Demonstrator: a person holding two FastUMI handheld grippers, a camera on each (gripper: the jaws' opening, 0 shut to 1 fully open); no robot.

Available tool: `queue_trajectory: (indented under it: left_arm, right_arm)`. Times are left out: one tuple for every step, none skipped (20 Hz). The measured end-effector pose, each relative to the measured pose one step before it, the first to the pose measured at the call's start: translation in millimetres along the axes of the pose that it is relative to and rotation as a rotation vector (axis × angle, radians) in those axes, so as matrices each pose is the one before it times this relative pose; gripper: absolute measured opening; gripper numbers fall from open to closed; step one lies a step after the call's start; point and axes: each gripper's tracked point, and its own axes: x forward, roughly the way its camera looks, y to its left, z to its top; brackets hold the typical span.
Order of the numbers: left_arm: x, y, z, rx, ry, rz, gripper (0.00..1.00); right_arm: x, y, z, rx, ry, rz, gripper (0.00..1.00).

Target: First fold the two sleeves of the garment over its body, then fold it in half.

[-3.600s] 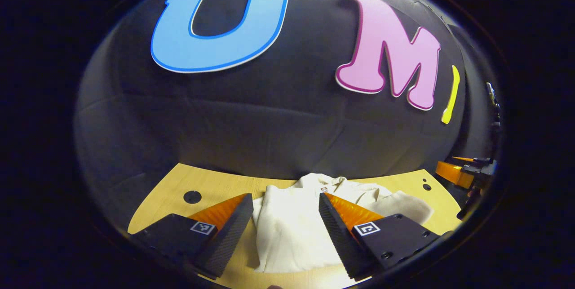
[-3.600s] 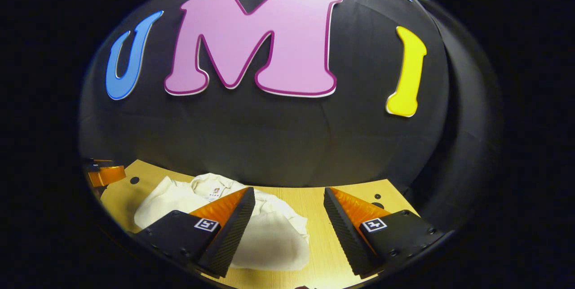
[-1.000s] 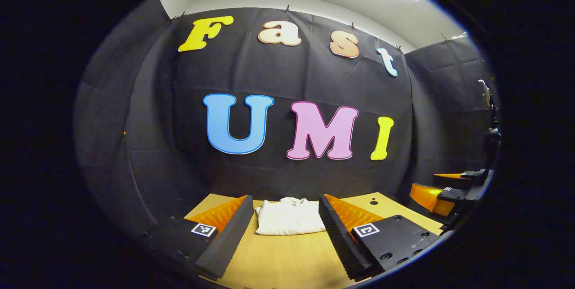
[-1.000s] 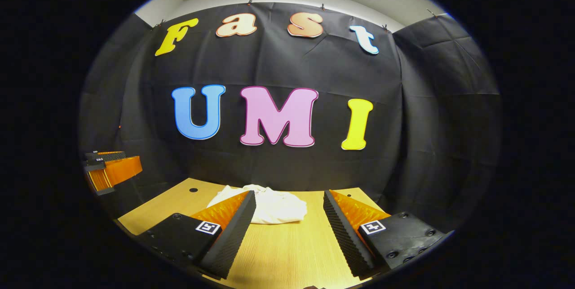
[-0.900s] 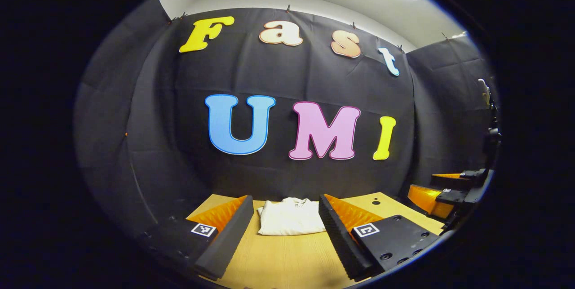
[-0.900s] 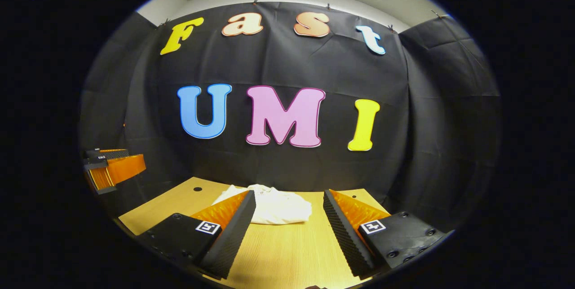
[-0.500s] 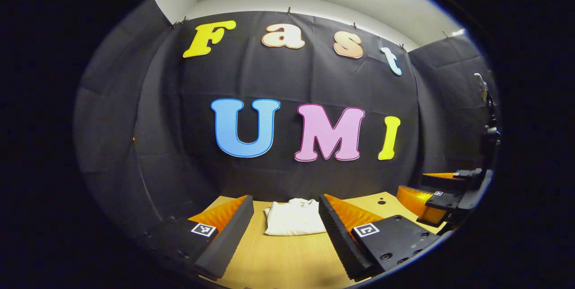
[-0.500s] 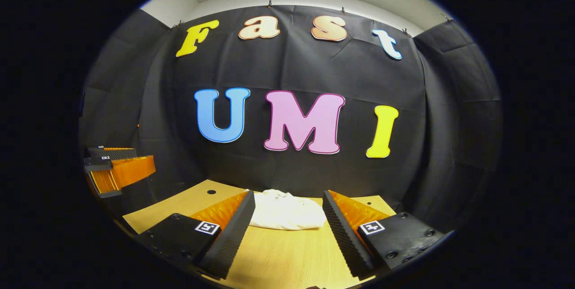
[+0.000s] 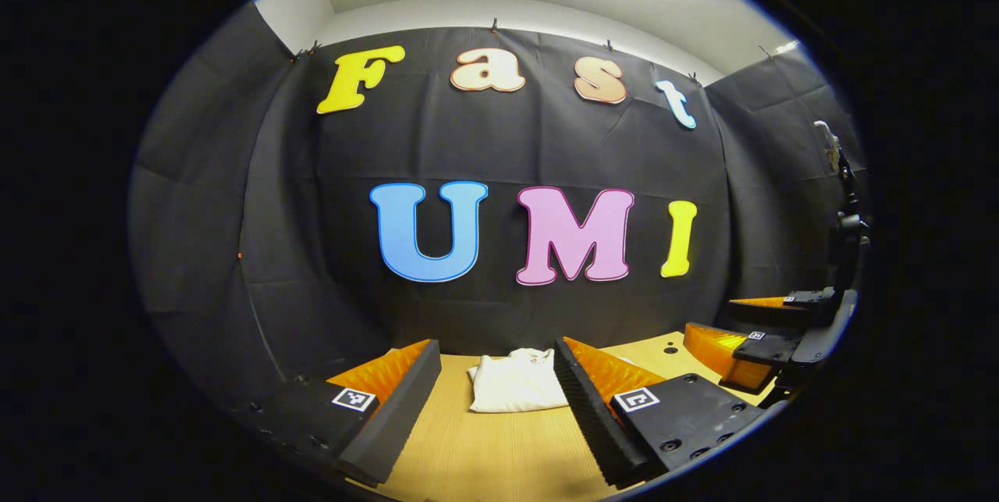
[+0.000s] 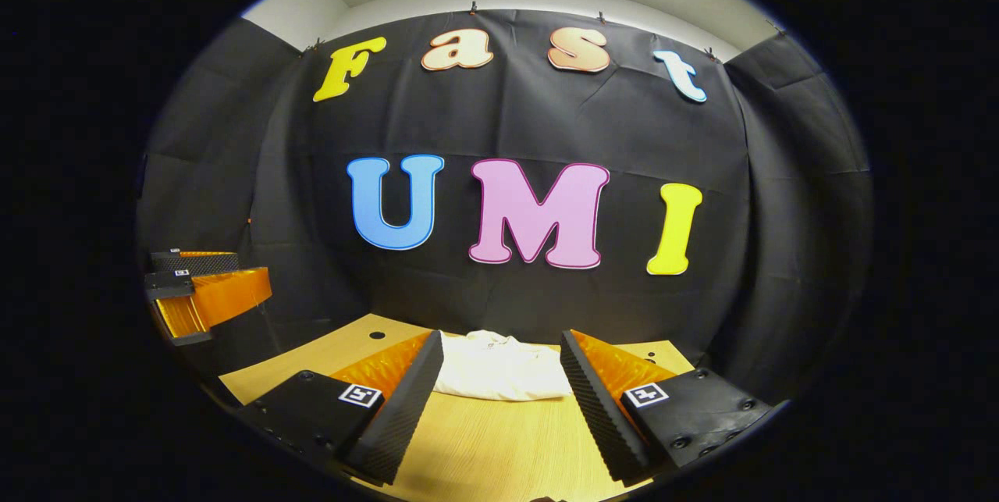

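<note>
— Two fingers of the left gripper [image 9: 497,400] stand wide apart in the left gripper view, holding nothing. Where is the garment?
— The cream-white folded cloth garment [image 9: 517,383] lies flat on the pale wooden table [image 9: 499,455], at its far side near the black cloth wall [image 9: 312,197], seen between the fingers and apart from them. The right gripper [image 9: 761,334] hangs off to the right, above the table edge.
— And the right gripper view?
— Its fingers are spread too, empty, over bare wood. The garment lies beyond them, a compact bundle. The left gripper floats at the left edge, well apart from the garment.
</note>
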Motion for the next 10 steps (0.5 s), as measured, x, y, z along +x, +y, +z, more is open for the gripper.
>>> queue_trajectory:
  left_arm:
    - [-0.26, 1.39, -0.1, 0.00367, -0.00028, 0.0012, 0.95]
    - [-0.76, 0.22, 0.1, -0.00033, -0.00103, 0.00347, 0.95]
    - [0.03, 2.06, 0.2, -0.0068, 0.00013, 0.00405, 0.95]
    - [0.1, 1.11, 0.05, -0.009, 0.00056, 0.00463, 0.95]
    - [-0.85, 2.21, -0.74, -0.00737, 0.00196, 0.00483, 0.95]
    - [-0.73, 0.28, 0.1, -0.00376, -0.0007, 0.00376, 0.95]
    - [-0.14, 2.37, -1.13, -0.00114, 0.00119, 0.00552, 0.95]
    - [-0.61, 0.84, -0.86, -0.0021, 0.00337, 0.00348, 0.95]
    - [-0.99, 1.84, -1.68, -0.00319, 0.00138, 0.00374, 0.95]
    - [0.2, 0.86, 0.27, -0.00365, 0.00047, 0.00189, 0.95]
  right_arm:
    - [0.95, 1.26, 0.27, 0.00114, 0.00012, 0.00182, 0.96]
    - [-0.59, 0.77, 0.86, 0.00266, -0.001, 0.00212, 0.96]
    - [-0.14, 0.2, 1.16, 0.00211, -0.00307, 0.00005, 0.96]
    - [0.61, 1.5, 0.53, -0.00062, -0.00415, 0.00448, 0.96]
    - [0.11, 1.31, 0.72, -0.00301, -0.00034, 0.00237, 0.96]
    - [-0.27, 0.45, -1.82, -0.00324, 0.0009, 0.0028, 0.96]
    - [-0.25, 0.9, -0.35, -0.00455, -0.00089, 0.00206, 0.96]
    - [-0.17, -0.31, -0.97, -0.00164, 0.00048, 0.0006, 0.96]
    - [-0.75, 2.13, -0.67, 0.00075, 0.00098, 0.00464, 0.96]
    - [0.81, 1.18, -1.26, 0.00014, 0.00566, 0.00352, 0.96]
